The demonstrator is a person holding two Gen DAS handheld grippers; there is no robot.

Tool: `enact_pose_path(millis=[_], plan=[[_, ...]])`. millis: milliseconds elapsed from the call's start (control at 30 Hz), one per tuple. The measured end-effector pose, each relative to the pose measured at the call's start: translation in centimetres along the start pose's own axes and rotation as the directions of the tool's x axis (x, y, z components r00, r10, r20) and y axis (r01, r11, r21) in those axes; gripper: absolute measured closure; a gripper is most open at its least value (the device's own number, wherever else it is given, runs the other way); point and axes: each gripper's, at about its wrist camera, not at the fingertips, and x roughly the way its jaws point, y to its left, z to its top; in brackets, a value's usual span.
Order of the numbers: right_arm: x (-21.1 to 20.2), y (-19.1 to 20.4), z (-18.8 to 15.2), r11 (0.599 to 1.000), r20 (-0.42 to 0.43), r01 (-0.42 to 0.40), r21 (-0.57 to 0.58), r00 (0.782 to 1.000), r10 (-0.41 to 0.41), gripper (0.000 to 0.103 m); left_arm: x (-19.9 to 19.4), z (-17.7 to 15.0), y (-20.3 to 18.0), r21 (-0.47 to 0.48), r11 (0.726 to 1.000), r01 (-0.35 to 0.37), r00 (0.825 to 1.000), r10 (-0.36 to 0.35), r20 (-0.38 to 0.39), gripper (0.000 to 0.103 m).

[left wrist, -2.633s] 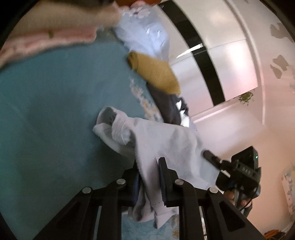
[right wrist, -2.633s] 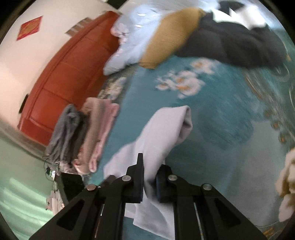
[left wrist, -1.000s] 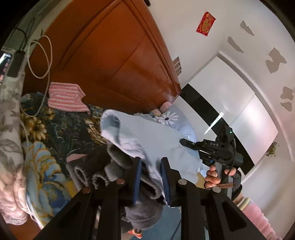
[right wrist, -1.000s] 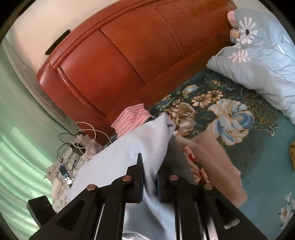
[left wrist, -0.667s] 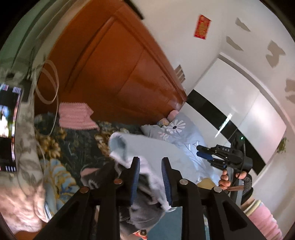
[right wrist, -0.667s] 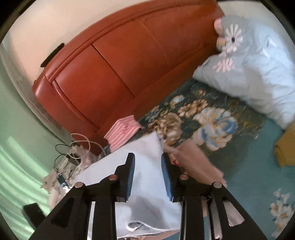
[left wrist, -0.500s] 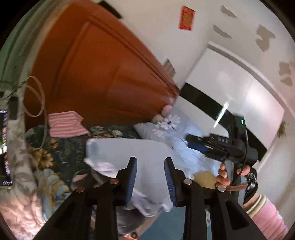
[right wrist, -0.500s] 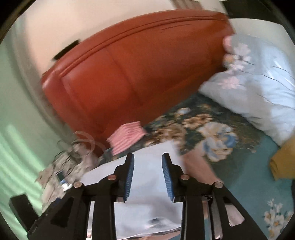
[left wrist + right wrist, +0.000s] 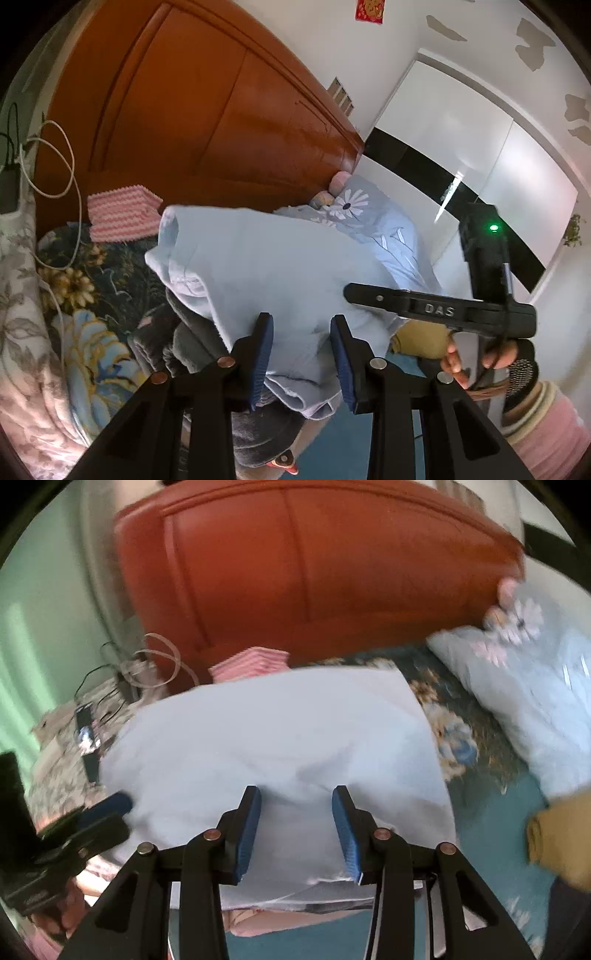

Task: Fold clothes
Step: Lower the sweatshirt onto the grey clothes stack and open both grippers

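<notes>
- The right wrist view is smeared with motion, so fine detail on the bedding and the far clutter is hard to read.
- What lies under the folded light-blue garment is mostly covered: only a dark grey garment bulging out below its near edge in the left wrist view and a strip of pink cloth under its near hem in the right wrist view can be made out.
- The light-blue garment is folded into a broad flat pad with a rolled edge on the side toward the wooden headboard, and it rests on top of that pile, in front of the headboard.
- Left gripper: blue-padded jaws spread, nothing clamped, the garment's near edge lying between them.
- Right gripper: jaws likewise spread apart over the garment, pinching nothing.
- A pink zigzag cloth sits at the headboard's foot, beyond the garment.
- A floral pillow lies beside the garment, against the headboard's far end.
</notes>
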Motion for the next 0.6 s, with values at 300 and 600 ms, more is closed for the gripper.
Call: enact_pose_path(millis=[300, 600], plan=[[-1.4, 0.3, -0.9, 0.998, 0.059, 0.049, 0.030, 0.997, -0.051, 0.061, -2.6, -2.1, -1.2, 0.003, 1.000, 0.020, 0.998, -0.020, 0.054, 0.040], [-5.5, 2.6, -3.0, 0.995, 0.162, 0.088, 0.041, 0.982, -0.094, 0.054, -4.3, -3.9, -1.7, 0.001, 1.000, 0.031, 0.996, -0.031, 0.085, 0.018]])
